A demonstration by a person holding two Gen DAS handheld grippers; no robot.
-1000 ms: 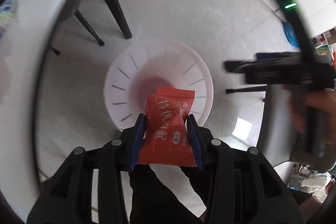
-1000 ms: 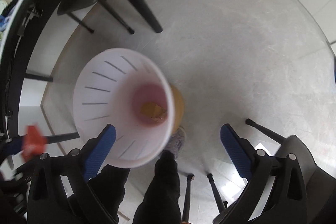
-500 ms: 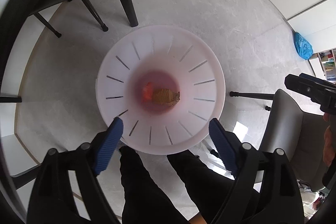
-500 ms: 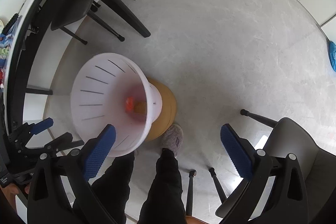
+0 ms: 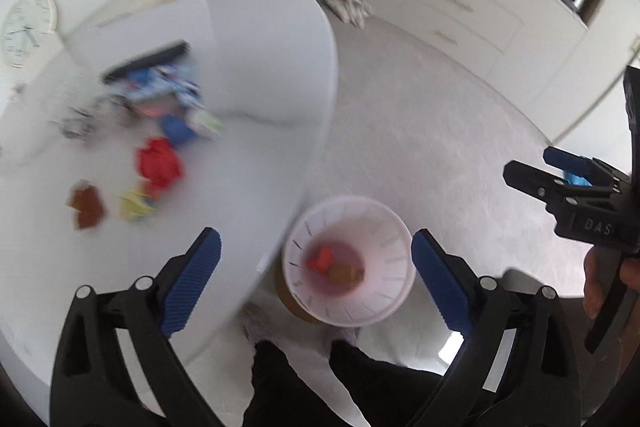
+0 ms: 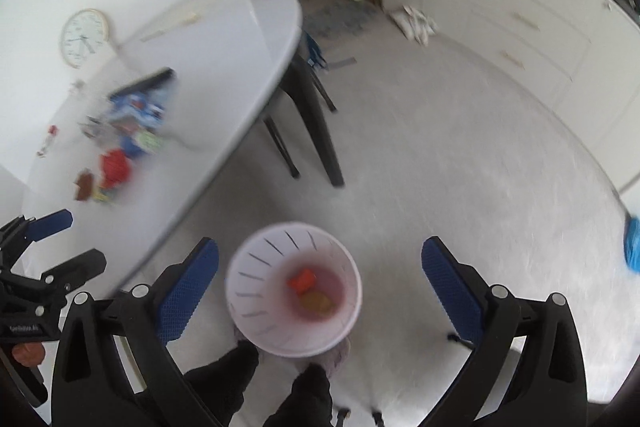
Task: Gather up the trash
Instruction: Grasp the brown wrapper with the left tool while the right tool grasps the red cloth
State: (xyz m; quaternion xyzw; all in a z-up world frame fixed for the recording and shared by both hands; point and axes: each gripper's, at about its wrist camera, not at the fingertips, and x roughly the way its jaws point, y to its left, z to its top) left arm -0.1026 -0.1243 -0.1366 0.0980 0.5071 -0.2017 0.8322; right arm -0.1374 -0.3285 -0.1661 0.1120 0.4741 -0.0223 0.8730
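A white slotted bin stands on the floor by the table's edge. A red packet and an orange-brown piece lie at its bottom. High above the bin, my left gripper has its jaws opening wide with nothing between them. My right gripper is open and empty, also above the bin. On the white table lie blurred scraps: a crumpled red wrapper, a brown one, a yellow one and a blue one.
A pile of blue-printed packaging sits further back on the table, and a round clock leans at its far side. Black table legs stand left of open floor. White cabinets line the back. The person's dark legs stand beside the bin.
The left gripper opened and let go of the red packet, which dropped into the bin. Both grippers rose and tipped up, bringing the tabletop into view.
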